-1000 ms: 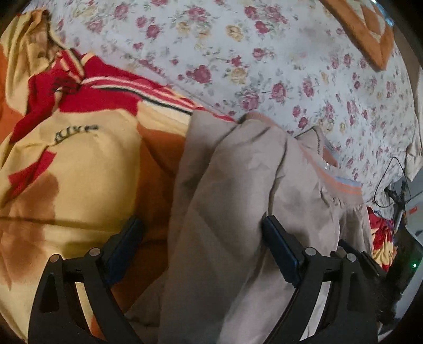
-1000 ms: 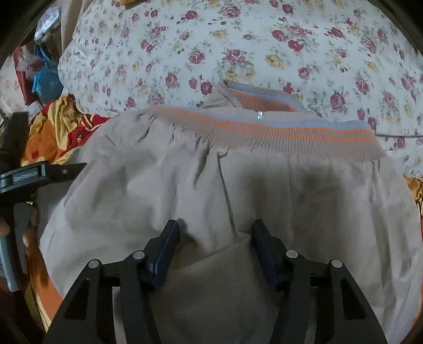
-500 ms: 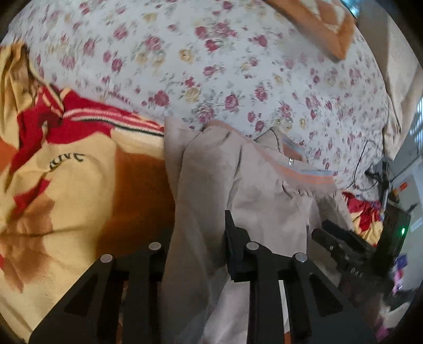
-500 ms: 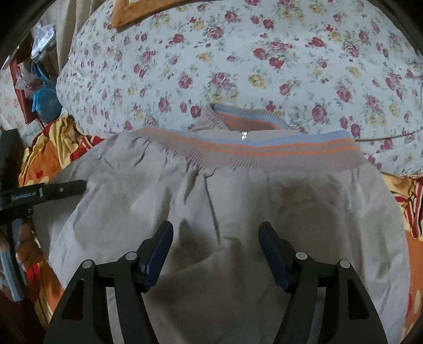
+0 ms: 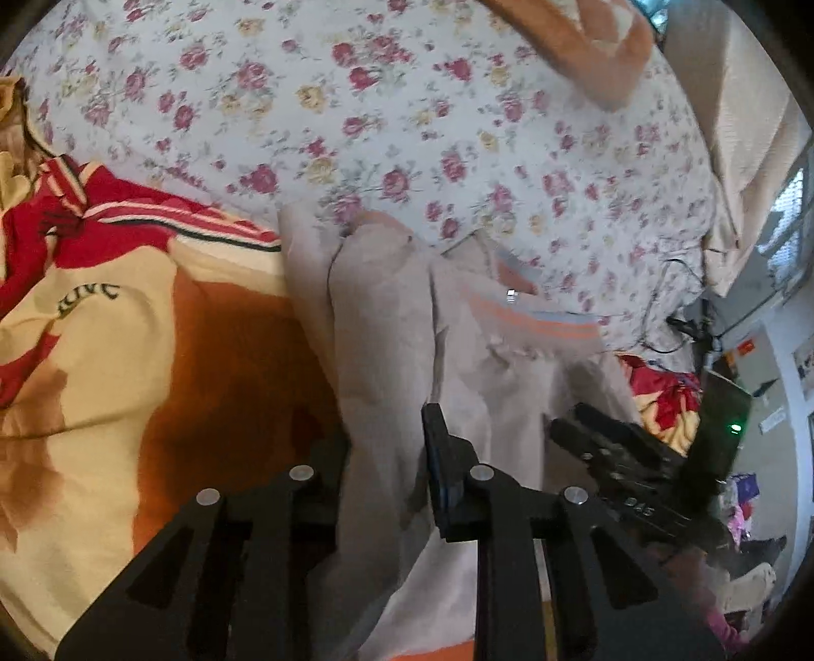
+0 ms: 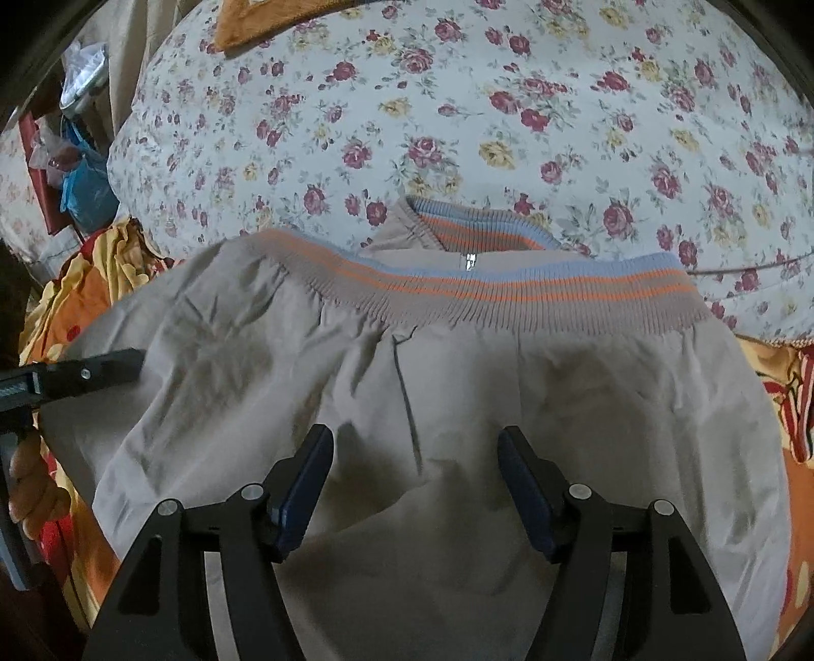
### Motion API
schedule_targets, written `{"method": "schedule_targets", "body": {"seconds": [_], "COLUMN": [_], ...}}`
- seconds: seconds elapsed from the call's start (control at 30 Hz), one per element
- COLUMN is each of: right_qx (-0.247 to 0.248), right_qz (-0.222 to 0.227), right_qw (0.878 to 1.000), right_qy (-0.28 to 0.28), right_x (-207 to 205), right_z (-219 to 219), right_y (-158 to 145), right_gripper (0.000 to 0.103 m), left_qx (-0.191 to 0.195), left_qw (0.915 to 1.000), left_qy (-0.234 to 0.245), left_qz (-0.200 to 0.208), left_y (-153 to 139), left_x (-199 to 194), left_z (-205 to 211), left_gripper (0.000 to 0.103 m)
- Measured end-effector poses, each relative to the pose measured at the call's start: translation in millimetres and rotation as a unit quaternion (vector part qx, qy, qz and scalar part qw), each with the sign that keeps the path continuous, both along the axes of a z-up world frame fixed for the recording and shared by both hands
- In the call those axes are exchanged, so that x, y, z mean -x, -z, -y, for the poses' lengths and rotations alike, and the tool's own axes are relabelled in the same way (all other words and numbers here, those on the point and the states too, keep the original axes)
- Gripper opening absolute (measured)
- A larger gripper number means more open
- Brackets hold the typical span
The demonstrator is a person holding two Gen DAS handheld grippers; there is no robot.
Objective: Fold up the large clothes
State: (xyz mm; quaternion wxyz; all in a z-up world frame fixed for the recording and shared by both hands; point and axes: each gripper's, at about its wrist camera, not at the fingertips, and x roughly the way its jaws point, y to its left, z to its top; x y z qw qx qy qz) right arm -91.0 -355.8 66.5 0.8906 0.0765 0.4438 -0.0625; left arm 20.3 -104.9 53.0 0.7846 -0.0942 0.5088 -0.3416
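we see the beige jacket [image 6: 458, 407] spread on the bed, its ribbed hem band [image 6: 509, 290] with orange and blue stripes turned toward the floral sheet [image 6: 458, 127], the striped collar [image 6: 473, 229] and a small metal zipper pull [image 6: 468, 263] just beyond the band. the garment lies partly on that sheet and partly on an orange, yellow and red blanket [image 5: 127, 356] that shows at both of its sides.

our left gripper [image 5: 386, 447] has just closed on a bunched fold along the jacket's side edge; the cloth fills the narrow gap between its fingers and rises slightly there. in the right wrist view this gripper appears at the left, at the garment's edge.

our right gripper [image 6: 414, 457] hovers over the middle of the jacket's lower part with its jaws wide apart; they have just been opening, and we see only flat cloth beneath them, nothing pinched.

farther out, an orange patterned cushion [image 6: 254, 20] sits at the sheet's far edge, and a blue plastic bag [image 6: 86, 188] lies off the bed's left side; we cannot tell what is in it.
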Motion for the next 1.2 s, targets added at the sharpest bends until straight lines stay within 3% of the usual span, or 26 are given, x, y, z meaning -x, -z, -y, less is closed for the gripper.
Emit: {"method": "schedule_targets", "body": {"seconds": [0.07, 0.2, 0.33, 0.4, 0.5, 0.57, 0.6, 0.63, 0.8, 1.03, 1.13, 1.2], "right_qx": [0.013, 0.019, 0.017, 0.008, -0.012, -0.022, -0.024, -0.022, -0.016, -0.003, 0.009, 0.006], "right_qz": [0.001, 0.002, 0.003, 0.001, -0.001, 0.001, 0.004, 0.006, -0.035, 0.012, -0.038, -0.042], "right_qw": [1.0, 1.0, 1.0, 1.0, 1.0, 1.0, 1.0, 1.0, 0.999, 1.0, 0.999, 0.999], "right_qy": [-0.006, -0.014, -0.021, -0.018, -0.009, -0.005, -0.003, -0.003, -0.005, -0.028, -0.034, -0.03], "right_x": [0.1, -0.9, -0.9, -1.4, -1.9, -1.5, -1.3, -1.2, -7.7, -0.4, -10.2, -10.1], "right_z": [-1.9, -5.5, -7.0, -4.8, 1.6, 4.5, 5.3, 5.6, 4.9, -11.2, -14.1, -12.6], "right_y": [-1.0, -2.4, -2.9, -1.4, 0.5, -0.4, -1.3, -1.6, 15.8, -6.9, 16.9, 23.7], "right_gripper": [0.068, 0.05, 0.05, 0.052, 0.053, 0.053, 0.053, 0.053, 0.052, 0.051, 0.05, 0.05], "left_qx": [-0.013, -0.044, -0.052, -0.054, -0.046, -0.037, -0.038, -0.039, -0.051, -0.051, -0.054, -0.055], "left_qw": [0.9999, 0.9989, 0.9984, 0.9983, 0.9983, 0.9986, 0.9988, 0.9989, 0.9985, 0.9985, 0.9982, 0.9982], "left_qy": [-0.007, -0.016, -0.02, -0.023, -0.029, -0.026, -0.023, -0.022, -0.012, -0.013, -0.015, -0.015], "left_qz": [0.002, -0.001, -0.003, -0.008, -0.023, -0.028, -0.019, -0.011, 0.015, 0.015, 0.021, 0.021], "left_y": [2.2, 11.4, 17.1, 20.2, 26.0, 24.4, 20.2, 17.1, 9.8, 10.2, 10.1, 10.2], "left_x": [-1.9, -1.3, -1.0, -1.2, -3.1, -1.8, 0.7, 2.6, 10.7, 10.4, 11.8, 12.1], "left_z": [-0.1, -0.4, 3.3, 4.1, 2.2, 1.3, 1.7, 2.6, 9.4, 8.8, 10.1, 10.4], "left_gripper": [0.025, 0.044, 0.062, 0.065, 0.065, 0.048, 0.034, 0.029, 0.026, 0.025, 0.025, 0.025]}}
